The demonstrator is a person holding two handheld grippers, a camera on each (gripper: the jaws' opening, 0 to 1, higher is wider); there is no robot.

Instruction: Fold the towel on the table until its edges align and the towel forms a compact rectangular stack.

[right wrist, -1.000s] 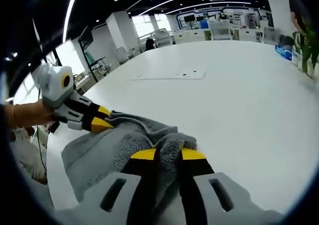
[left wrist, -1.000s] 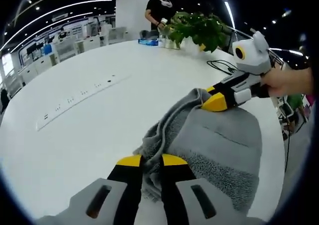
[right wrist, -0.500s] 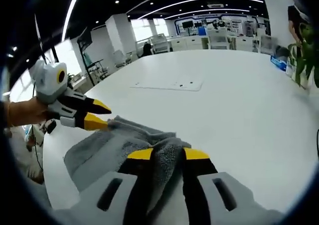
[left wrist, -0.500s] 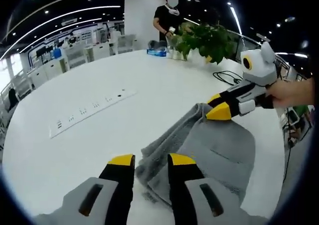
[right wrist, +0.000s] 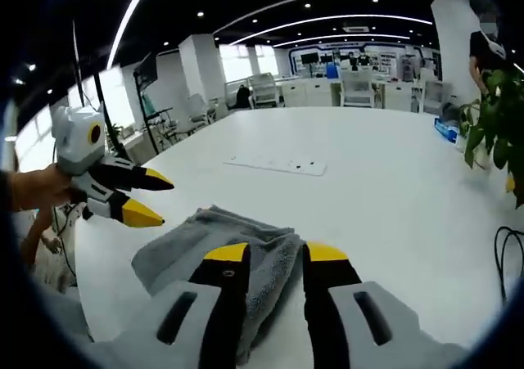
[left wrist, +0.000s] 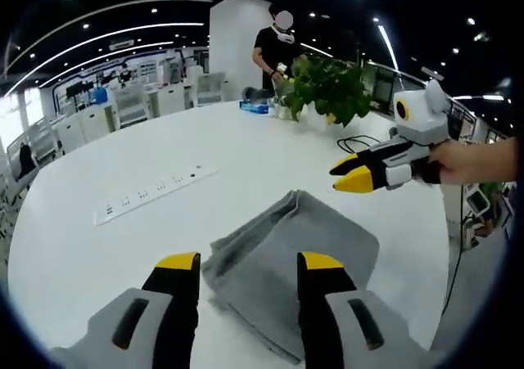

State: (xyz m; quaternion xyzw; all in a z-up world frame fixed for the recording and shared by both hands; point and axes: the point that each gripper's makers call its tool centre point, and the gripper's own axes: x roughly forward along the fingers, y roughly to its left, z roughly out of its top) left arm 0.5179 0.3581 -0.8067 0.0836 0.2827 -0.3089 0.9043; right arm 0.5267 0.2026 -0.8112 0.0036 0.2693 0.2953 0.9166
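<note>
Grey terry towel (left wrist: 291, 258) lies folded on the white desk (left wrist: 123, 246), both grippers apart and clear of it: the left gripper (left wrist: 246, 263) over its near edge, the right gripper (right wrist: 274, 252) likewise. To finish well, check the corners match and press the layers flat. Its far edges stay hard to judge.

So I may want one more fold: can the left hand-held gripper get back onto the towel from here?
Probably yes. The left hand-held gripper is open just above the towel, nothing lies between them, and the right hand-held gripper is off to the far side.
</note>
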